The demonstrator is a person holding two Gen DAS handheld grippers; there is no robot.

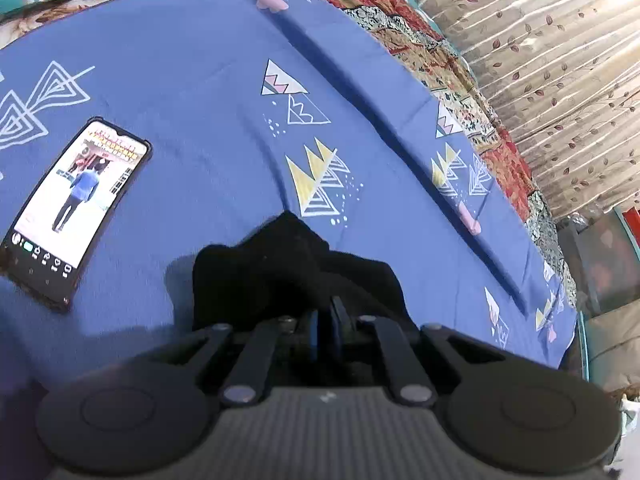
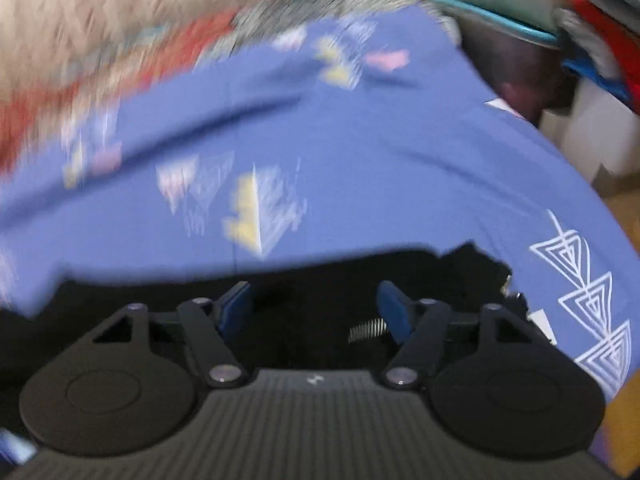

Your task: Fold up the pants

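Observation:
The black pants [image 1: 288, 268] lie bunched on the blue patterned bedsheet [image 1: 200, 92]. My left gripper [image 1: 325, 320] is shut on a fold of the black fabric, its blue pads pressed together. In the blurred right wrist view the pants [image 2: 320, 276] spread as a dark band under my right gripper [image 2: 316, 304], which is open with its blue pads [image 2: 236, 304] wide apart just above the fabric.
A phone [image 1: 76, 208] with a lit screen lies on the sheet at the left. A patterned quilt [image 1: 440, 60] and a leaf-print curtain [image 1: 560, 60] run along the far right. The bed's edge [image 2: 560, 152] drops to boxes and clutter at the right.

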